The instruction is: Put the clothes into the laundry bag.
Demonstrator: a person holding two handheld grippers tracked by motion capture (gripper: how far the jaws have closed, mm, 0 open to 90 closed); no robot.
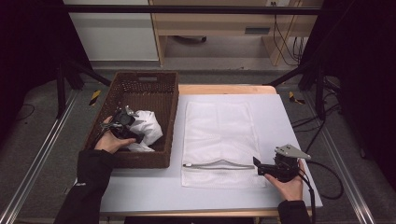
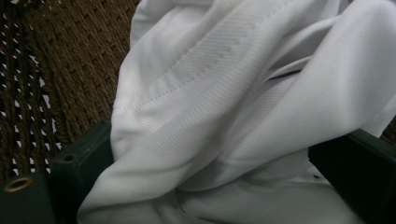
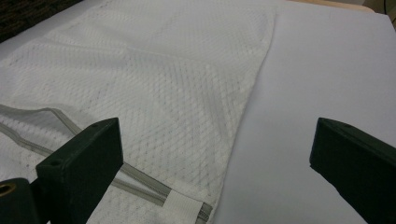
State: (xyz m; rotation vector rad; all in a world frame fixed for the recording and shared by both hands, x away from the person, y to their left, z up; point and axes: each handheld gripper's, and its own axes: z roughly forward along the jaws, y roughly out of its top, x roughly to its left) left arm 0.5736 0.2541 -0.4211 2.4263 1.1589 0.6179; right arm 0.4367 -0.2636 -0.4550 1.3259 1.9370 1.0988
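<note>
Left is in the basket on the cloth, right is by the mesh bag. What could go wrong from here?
1. The left gripper has its jaws wide around a thick bunch of white cloth; it may pinch one fold and drop the rest into the basket.
2. The mesh bag lies flat, its zipper barely gaping; the open right gripper holds nothing, so stuffing may fail.

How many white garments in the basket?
1: a crumpled white garment near the front of the basket, between the left gripper's jaws. More could lie hidden underneath.

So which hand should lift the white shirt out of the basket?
Left. The left gripper is inside the brown woven basket, fingers around the crumpled white cloth garment. The right gripper waits open beside the white mesh bag.
</note>
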